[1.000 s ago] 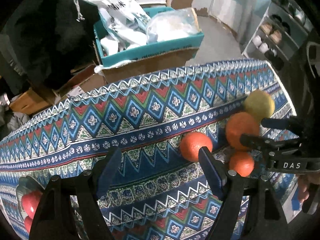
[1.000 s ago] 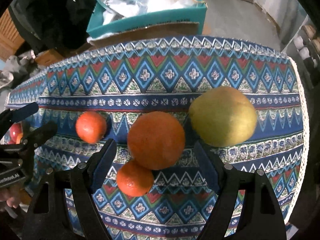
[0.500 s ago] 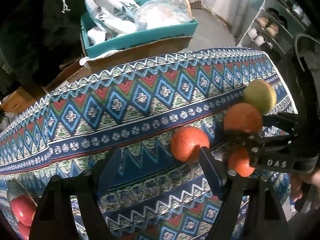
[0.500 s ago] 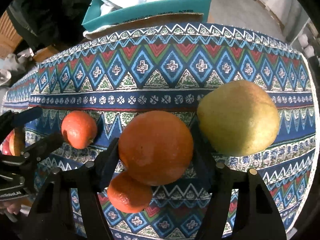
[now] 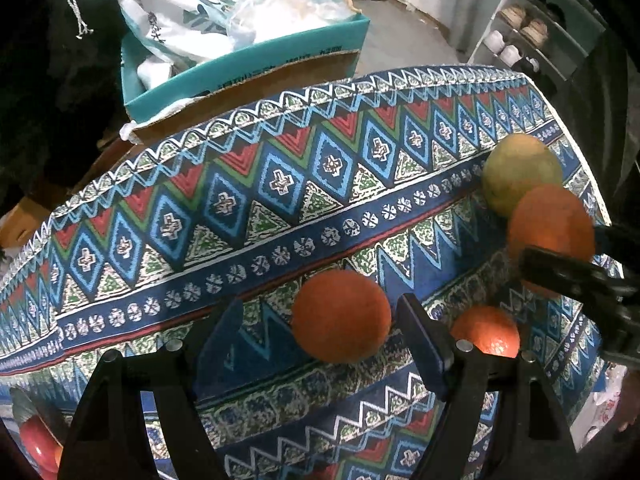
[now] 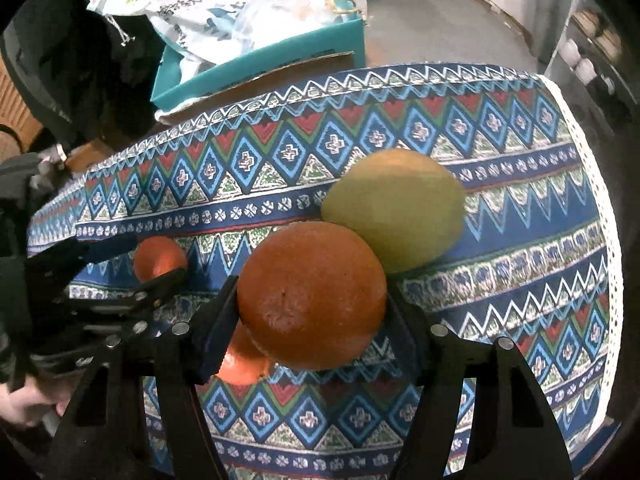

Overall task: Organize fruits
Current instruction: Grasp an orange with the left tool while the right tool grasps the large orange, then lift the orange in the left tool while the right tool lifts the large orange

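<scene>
My right gripper [image 6: 310, 296] is shut on a large orange [image 6: 312, 280] and holds it just above the patterned tablecloth [image 6: 520, 280]. Behind it lies a yellow-green fruit [image 6: 396, 208], and a small orange [image 6: 240, 364] lies partly hidden beneath. My left gripper [image 5: 318, 312] is open and points down, with a medium orange [image 5: 340, 316] between its fingers, close to the right one. From the left wrist view, the right gripper [image 5: 560, 244] with the large orange [image 5: 550, 224] is at the right edge, next to the yellow-green fruit [image 5: 520, 172] and the small orange [image 5: 486, 330].
Red apples [image 5: 36, 440] in a dish show at the table's near left. Beyond the far edge stands a teal cardboard box [image 5: 248, 64] full of bags. A shelf with shoes [image 5: 520, 36] is on the right. A hand [image 6: 24, 400] holds the left gripper.
The right gripper's jaws closed onto the large orange and raised it a little off the cloth. The left gripper came down and forward around the medium orange.
</scene>
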